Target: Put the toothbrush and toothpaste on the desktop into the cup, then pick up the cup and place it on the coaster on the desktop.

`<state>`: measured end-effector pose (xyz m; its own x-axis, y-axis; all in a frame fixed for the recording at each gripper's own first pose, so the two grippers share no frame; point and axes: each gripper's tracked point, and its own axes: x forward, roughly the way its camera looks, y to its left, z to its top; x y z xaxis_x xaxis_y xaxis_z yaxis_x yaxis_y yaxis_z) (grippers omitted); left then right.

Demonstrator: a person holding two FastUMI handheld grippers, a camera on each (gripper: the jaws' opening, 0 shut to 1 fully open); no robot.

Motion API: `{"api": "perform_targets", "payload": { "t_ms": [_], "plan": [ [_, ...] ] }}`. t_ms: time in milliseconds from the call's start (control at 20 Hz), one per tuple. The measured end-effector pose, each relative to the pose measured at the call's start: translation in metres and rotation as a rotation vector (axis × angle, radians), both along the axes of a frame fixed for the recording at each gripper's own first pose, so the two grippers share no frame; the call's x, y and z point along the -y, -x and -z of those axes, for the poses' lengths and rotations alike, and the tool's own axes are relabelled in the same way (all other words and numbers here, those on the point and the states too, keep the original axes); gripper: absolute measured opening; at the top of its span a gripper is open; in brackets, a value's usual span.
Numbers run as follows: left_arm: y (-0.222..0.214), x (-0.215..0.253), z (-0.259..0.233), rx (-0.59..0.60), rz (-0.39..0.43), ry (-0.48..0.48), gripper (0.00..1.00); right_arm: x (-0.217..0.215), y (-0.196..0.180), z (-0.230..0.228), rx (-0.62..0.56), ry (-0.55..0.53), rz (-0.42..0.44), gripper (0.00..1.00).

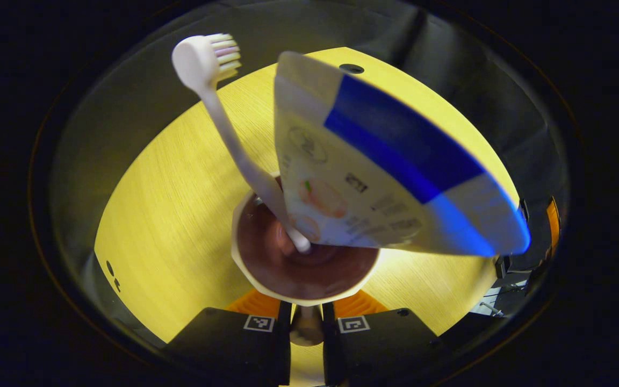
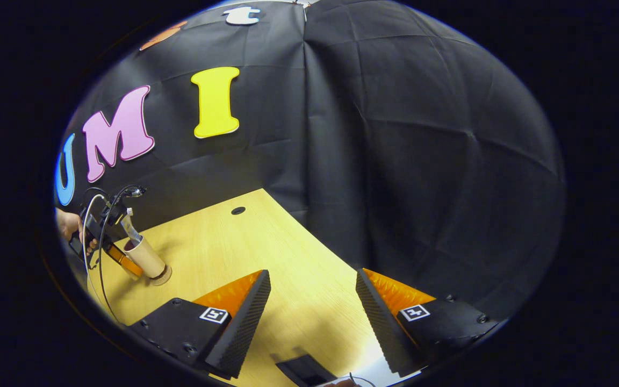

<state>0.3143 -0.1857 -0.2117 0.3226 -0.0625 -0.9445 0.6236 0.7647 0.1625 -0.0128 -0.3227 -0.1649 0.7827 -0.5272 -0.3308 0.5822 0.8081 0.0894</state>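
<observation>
Cup [image 1: 299, 258] sits right in front of the left gripper [image 1: 306, 322], mouth facing its camera, with the toothbrush [image 1: 218, 107] and toothpaste [image 1: 384, 172] both standing inside and leaning out past the rim: brush head up and to the left, tube fanning up and to the right. Left gripper's fingers are drawn in close, one each side of a narrow part of the cup at the bottom of its view; looks like a pinch on the cup wall or handle, contact itself hard to confirm. In the right gripper view the cup [image 2: 145, 257] is far off to the left, tilted, with its base on or just over the round coaster [image 2: 160, 277], and a hand [image 2: 67, 226] behind it holds the left gripper [image 2: 113, 252]. Right gripper [image 2: 312, 306] is spread wide, holding nothing, over bare desktop [image 2: 245, 242] well apart from the cup. Judgement: loading is done, the step is seating the cup on the coaster. To do it well: level the cup first so the base lands flat, centre it on the coaster, lower slowly, since the tall tube makes it top-heavy. Open the fingers only once it stands on its own, then back straight out without brushing the rim. Right gripper should stay clear.
</observation>
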Motion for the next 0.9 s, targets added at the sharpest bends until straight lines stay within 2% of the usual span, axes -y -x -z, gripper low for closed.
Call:
{"api": "perform_targets", "payload": {
  "t_ms": [400, 450, 550, 600, 750, 900],
  "plan": [
    [-0.003, 0.013, 0.014, -0.006, 0.004, -0.028, 0.29, -0.008, -0.004, 0.002, -0.002, 0.001, -0.014, 0.98],
    [-0.004, 0.014, 0.016, -0.008, 0.0, -0.029, 0.24, -0.01, -0.006, 0.002, -0.001, 0.003, -0.019, 0.98],
    [-0.006, 0.016, 0.02, -0.009, -0.008, -0.033, 0.36, -0.012, -0.01, 0.002, -0.001, 0.002, -0.028, 0.99],
    [-0.006, 0.015, 0.019, -0.008, -0.012, -0.032, 0.32, -0.014, -0.011, 0.003, -0.001, -0.001, -0.032, 0.99],
    [-0.006, 0.01, 0.012, 0.005, -0.022, -0.022, 0.35, -0.021, -0.019, 0.005, -0.001, -0.007, -0.053, 0.99],
    [0.0, 0.012, 0.008, 0.003, -0.034, 0.014, 0.53, -0.026, -0.028, -0.001, 0.006, 0.007, -0.074, 0.98]
  ]
}}
